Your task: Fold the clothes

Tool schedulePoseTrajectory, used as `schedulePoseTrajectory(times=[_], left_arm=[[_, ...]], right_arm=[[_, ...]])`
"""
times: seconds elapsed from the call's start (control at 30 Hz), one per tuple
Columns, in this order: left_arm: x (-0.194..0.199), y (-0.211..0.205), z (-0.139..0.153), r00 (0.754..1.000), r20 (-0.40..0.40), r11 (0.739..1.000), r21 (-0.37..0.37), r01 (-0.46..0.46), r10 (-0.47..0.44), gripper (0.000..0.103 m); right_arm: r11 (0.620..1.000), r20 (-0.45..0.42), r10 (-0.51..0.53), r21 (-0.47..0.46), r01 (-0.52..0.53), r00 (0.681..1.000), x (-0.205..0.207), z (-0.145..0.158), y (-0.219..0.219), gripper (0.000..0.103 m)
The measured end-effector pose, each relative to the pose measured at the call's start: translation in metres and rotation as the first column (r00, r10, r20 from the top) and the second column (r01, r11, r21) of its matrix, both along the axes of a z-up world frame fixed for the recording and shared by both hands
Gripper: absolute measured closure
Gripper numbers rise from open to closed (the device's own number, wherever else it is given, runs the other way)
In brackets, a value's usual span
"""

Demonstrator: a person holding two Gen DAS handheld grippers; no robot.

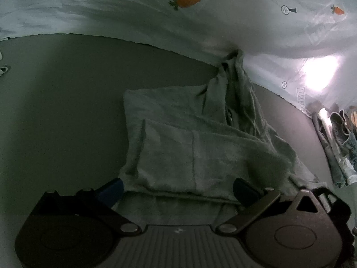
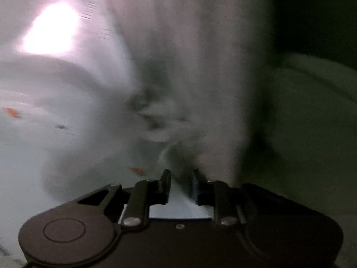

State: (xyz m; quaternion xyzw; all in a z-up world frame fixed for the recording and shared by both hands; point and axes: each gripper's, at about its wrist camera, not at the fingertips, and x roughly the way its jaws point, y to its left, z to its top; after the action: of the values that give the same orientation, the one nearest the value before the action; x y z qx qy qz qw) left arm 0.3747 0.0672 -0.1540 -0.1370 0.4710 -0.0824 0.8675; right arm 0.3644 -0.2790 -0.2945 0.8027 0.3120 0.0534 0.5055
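Note:
A grey fleecy garment (image 1: 191,138) lies partly folded on a dark grey surface (image 1: 67,102), with one end lifted up and bunched at the top (image 1: 234,67). My left gripper (image 1: 178,189) is open, its fingers wide apart over the garment's near edge. In the blurred right wrist view, my right gripper (image 2: 180,183) has its fingers close together on a strip of pale cloth. The grey garment (image 2: 200,67) hangs in front of it.
A pale sheet with carrot prints (image 1: 187,2) covers the area behind the garment and shows in the right wrist view (image 2: 44,134). A pile of other clothes (image 1: 339,138) lies at the right edge. A bright light patch (image 1: 319,73) glares at right.

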Motion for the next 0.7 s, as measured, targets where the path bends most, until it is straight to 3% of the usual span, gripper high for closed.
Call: schedulePoseTrajectory(times=[0.03,0.1,0.17,0.23,0.27,0.3,0.33,0.4,0.47,0.5,0.53,0.6,0.63,0.67,0.7], left_arm=[[-0.002,0.0,0.001,1.0,0.003,1.0,-0.007,-0.002,0.002,0.0],[-0.002,-0.002,0.0,1.0,0.002,1.0,-0.031,-0.003,0.003,0.0],[0.001,-0.008,-0.002,1.0,-0.005,0.998,-0.061,0.007,-0.007,0.001],[0.006,-0.017,-0.004,1.0,-0.008,0.997,-0.074,0.029,-0.03,0.003],[0.009,-0.025,-0.004,0.999,-0.006,0.996,-0.068,0.051,-0.051,0.004],[0.012,-0.034,-0.004,0.997,-0.001,0.995,-0.059,0.077,-0.077,0.005],[0.015,-0.042,-0.004,0.995,0.004,0.993,-0.048,0.104,-0.104,0.008],[0.021,-0.061,-0.004,0.987,0.019,0.987,-0.017,0.163,-0.162,0.013],[0.028,-0.081,-0.006,0.975,0.028,0.975,0.01,0.221,-0.221,0.016],[0.031,-0.092,-0.008,0.968,0.031,0.968,0.023,0.25,-0.25,0.017],[0.034,-0.102,-0.01,0.96,0.033,0.96,0.042,0.277,-0.278,0.017],[0.041,-0.119,-0.016,0.946,0.031,0.944,0.081,0.319,-0.322,0.017],[0.045,-0.127,-0.021,0.94,0.021,0.936,0.102,0.336,-0.34,0.017],[0.048,-0.133,-0.026,0.936,0.008,0.93,0.118,0.348,-0.351,0.019],[0.05,-0.138,-0.029,0.933,-0.004,0.924,0.132,0.358,-0.361,0.028]], right_arm=[[1.0,-0.014,0.016,-0.017,-0.016,1.0,-0.001,0.002,0.0,0.078],[0.994,0.01,0.044,-0.103,-0.042,0.999,-0.001,0.02,-0.012,0.058],[0.962,0.05,0.083,-0.265,-0.067,0.995,0.001,0.047,-0.029,0.057],[0.886,0.07,0.12,-0.457,-0.075,0.99,-0.001,0.074,-0.047,0.053],[0.822,0.07,0.139,-0.564,-0.076,0.988,0.001,0.089,-0.056,0.05],[0.725,0.057,0.161,-0.684,-0.078,0.985,0.001,0.102,-0.063,0.046],[0.599,0.037,0.181,-0.797,-0.081,0.983,-0.001,0.115,-0.068,0.042],[0.302,-0.024,0.198,-0.95,-0.084,0.98,-0.003,0.133,-0.072,0.017],[0.015,-0.095,0.185,-0.995,-0.099,0.978,-0.008,0.134,-0.075,0.01],[-0.103,-0.132,0.177,-0.988,-0.115,0.975,-0.012,0.132,-0.077,0.009],[-0.182,-0.167,0.17,-0.974,-0.136,0.971,-0.015,0.126,-0.08,0.009],[-0.227,-0.217,0.146,-0.957,-0.181,0.965,-0.016,0.113,-0.091,0.009],[-0.21,-0.228,0.13,-0.957,-0.198,0.965,-0.018,0.108,-0.098,0.009],[-0.169,-0.231,0.112,-0.963,-0.211,0.967,-0.019,0.103,-0.106,0.009],[-0.127,-0.234,0.094,-0.967,-0.222,0.968,-0.021,0.097,-0.114,0.008]])
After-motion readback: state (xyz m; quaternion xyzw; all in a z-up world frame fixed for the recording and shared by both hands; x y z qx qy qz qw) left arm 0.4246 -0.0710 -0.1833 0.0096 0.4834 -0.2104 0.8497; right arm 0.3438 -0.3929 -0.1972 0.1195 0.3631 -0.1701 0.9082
